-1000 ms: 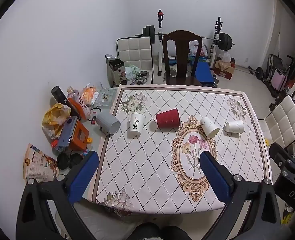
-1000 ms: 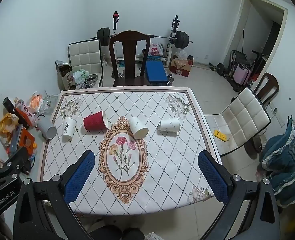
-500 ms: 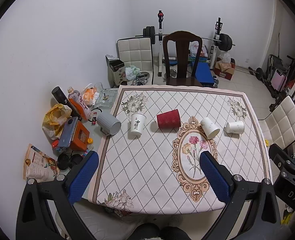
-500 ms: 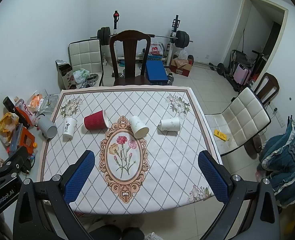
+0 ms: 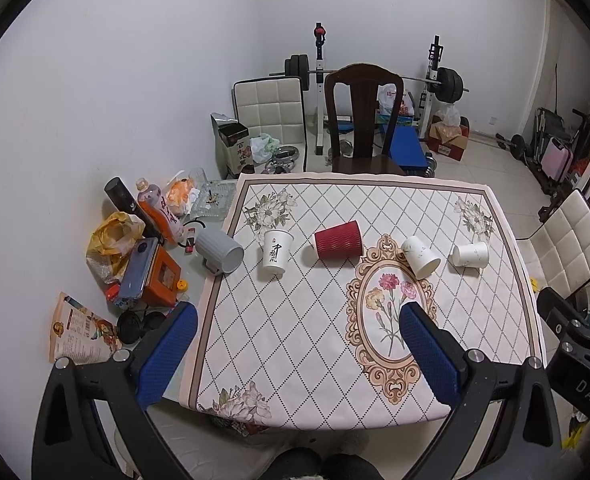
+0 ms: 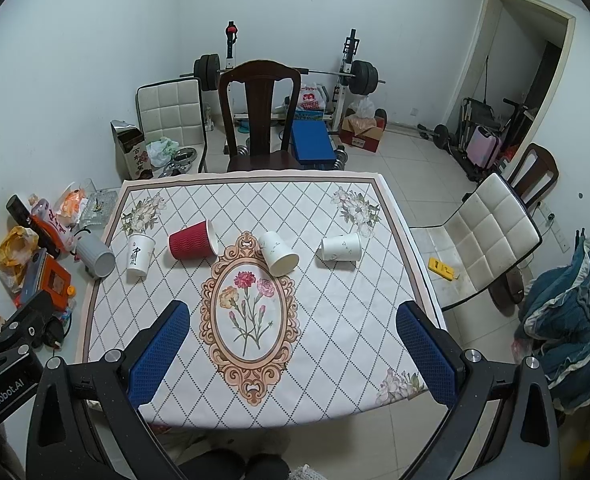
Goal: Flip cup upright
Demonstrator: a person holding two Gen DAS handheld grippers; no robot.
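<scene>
I hold both claws wide, empty, above the table's near edge point(image 6: 255, 420): left gripper point(image 5: 295, 356), right gripper point(image 6: 293, 354). Red cup point(image 6: 193, 241) lies sideways; lettered white cup point(image 6: 139, 257) stands upright.

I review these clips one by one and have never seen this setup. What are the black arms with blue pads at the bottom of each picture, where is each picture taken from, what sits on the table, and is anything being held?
There is no robot here. A person holds a handheld two-finger gripper in each hand, and each carries a fisheye camera looking forward along its fingers. One picture comes from the left gripper, the other from the right gripper. The blue pads are the fingertips; both grippers are open and hold nothing, hovering at the near edge.

On the patterned tablecloth are four paper cups in a row: a white cup with black writing standing upright, a red ribbed cup on its side, and two white speckled cups, a middle one and a right one, both on their sides. A gray mug lies just off the cloth's left edge.
</scene>
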